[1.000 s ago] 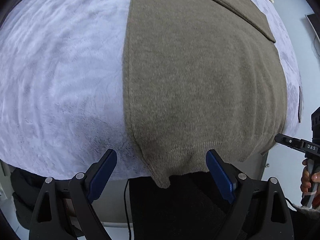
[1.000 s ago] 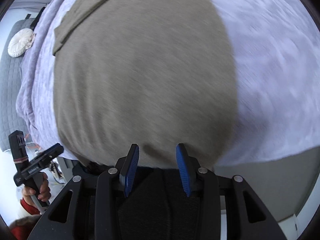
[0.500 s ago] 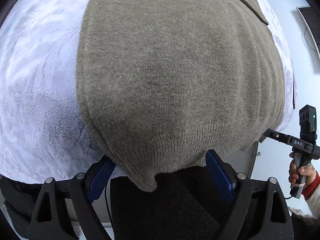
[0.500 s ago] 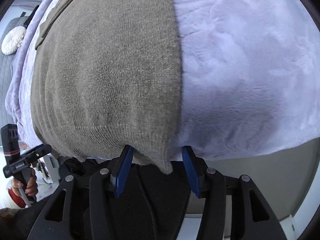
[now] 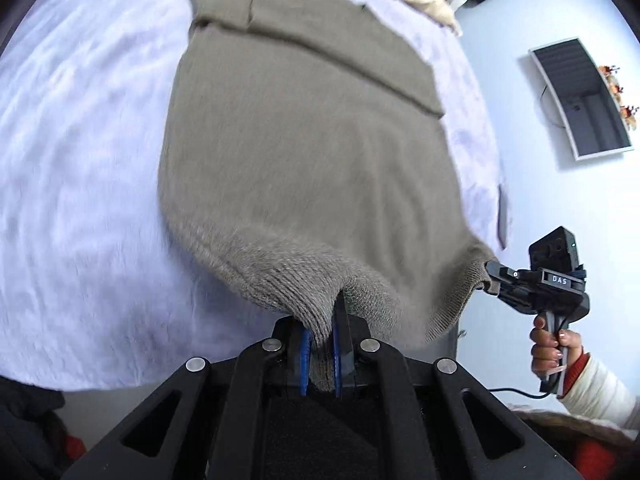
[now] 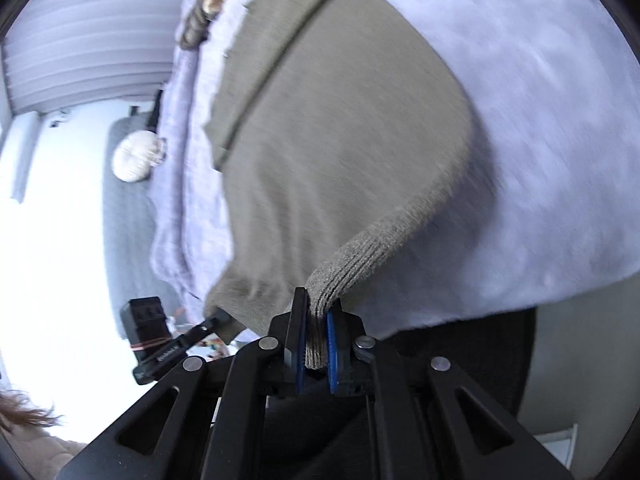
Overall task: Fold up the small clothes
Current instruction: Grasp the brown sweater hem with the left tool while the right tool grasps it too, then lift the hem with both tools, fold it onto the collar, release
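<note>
left gripper point(image 5: 320, 344): clamped on ribbed hem corner of olive sweater point(image 5: 304, 152)
right gripper point(image 6: 316, 344): clamped on the other hem corner
sweater: flat on lavender blanket point(image 5: 80, 160), hem lifted
writing: "DAS" on right gripper body point(image 5: 560, 279)

Blurred across the sweater point(image 5: 304, 168) and blanket point(image 5: 80, 160). Sweater's near corner hidden between the left gripper point(image 5: 320, 354) pads. Sleeve point(image 5: 596, 388) cut off by the frame's edge.

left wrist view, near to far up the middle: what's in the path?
left gripper shut on the sweater's ribbed hem → sweater body → folded-over sleeve → lilac fleece blanket at the far edge
</note>
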`<state>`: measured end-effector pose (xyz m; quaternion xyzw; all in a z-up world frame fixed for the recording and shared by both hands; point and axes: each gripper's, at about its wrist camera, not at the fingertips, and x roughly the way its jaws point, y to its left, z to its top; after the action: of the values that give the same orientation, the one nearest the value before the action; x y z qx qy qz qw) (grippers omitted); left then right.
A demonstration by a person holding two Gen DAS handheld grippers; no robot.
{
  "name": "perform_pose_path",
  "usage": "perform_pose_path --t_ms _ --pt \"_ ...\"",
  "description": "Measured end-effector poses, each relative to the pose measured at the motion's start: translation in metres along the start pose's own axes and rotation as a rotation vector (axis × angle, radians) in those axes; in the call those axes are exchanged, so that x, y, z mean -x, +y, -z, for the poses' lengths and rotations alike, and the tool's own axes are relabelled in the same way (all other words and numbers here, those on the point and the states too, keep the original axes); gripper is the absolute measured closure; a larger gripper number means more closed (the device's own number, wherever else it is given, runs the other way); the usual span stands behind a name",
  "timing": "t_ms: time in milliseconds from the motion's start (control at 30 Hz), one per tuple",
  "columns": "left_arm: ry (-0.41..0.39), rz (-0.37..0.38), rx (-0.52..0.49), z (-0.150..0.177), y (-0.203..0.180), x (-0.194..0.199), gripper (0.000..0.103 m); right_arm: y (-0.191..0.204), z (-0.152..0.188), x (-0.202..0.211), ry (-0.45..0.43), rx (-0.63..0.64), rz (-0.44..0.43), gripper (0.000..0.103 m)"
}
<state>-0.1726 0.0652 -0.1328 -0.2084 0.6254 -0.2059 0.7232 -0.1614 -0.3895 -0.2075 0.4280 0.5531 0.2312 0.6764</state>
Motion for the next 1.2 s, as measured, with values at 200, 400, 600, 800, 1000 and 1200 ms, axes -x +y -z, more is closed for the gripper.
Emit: perform_pose_path --t_ms 200,400,600,800,1000,1200 --pt "-0.116 0.025 -0.022 -0.055 -0.018 0.038 0.093 0.05 -0.048 0.014 -0.07 0.033 -0.13 0.094" --pt "-0.21 0.025 -0.006 -0.138 -0.034 0.047 0.093 0.095 -0.12 0.022 -0.116 0.075 -0.219 0.094" --pt "-0.285 -0.014 0.02 -0.225 -0.027 0.038 0.093 0.117 -0.206 0.022 -0.141 0.089 -0.233 0.094" --pt "-0.337 -0.084 0.05 -0.302 -0.014 0.003 0.093 0.114 -0.29 -0.002 -0.148 0.071 -0.218 0.094" --pt "-0.303 -0.189 0.108 -0.346 0.023 -0.063 0.093 0.083 -0.355 -0.064 -0.113 0.025 -0.119 0.094" --pt "-0.277 -0.275 0.125 -0.356 0.042 -0.092 0.093 0.056 -0.377 -0.099 -0.084 0.019 -0.097 0.094"
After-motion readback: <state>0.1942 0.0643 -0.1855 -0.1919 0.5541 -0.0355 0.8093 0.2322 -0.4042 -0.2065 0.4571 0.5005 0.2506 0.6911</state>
